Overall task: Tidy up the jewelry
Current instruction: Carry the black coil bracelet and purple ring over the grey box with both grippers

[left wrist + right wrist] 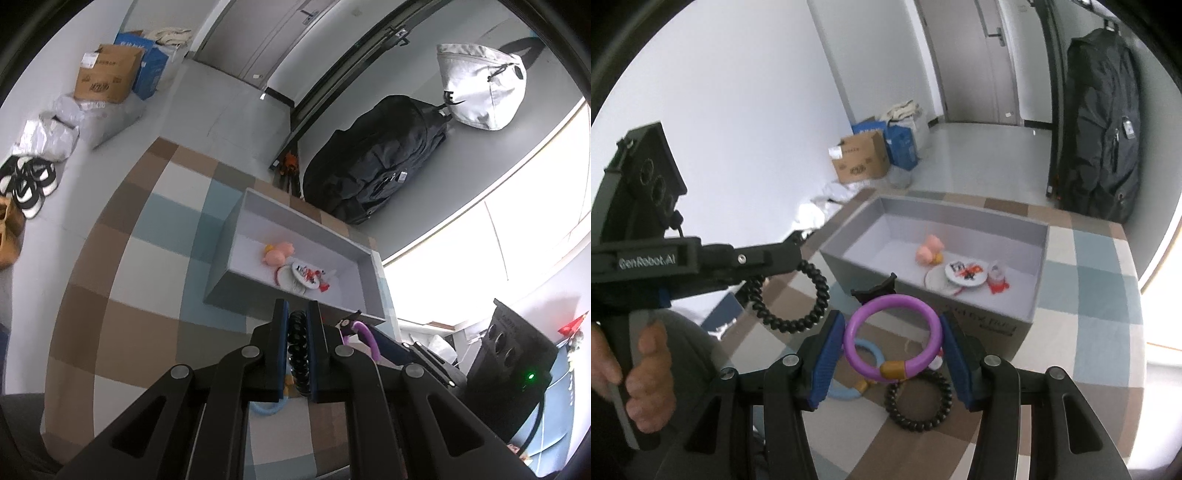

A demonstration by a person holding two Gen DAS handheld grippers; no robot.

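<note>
My left gripper [298,314] is shut on a black coiled hair tie [297,350] and holds it in the air short of the grey box [221,266]; the tie [798,295] hangs from it in the right wrist view too. My right gripper [892,325] is shut on a purple bangle [892,336] with a gold band, held above the checked mat. The box [1027,314] holds a pink clip [929,251], a round white badge [964,275] and a red trinket [997,278]. A blue bangle [849,387] and another black coiled tie [918,402] lie on the mat.
The checked mat [140,295] covers the floor. A black backpack [376,162] leans on the wall behind the box, a grey bag [480,85] above it. Cardboard boxes [860,160] and plastic bags stand by the far wall.
</note>
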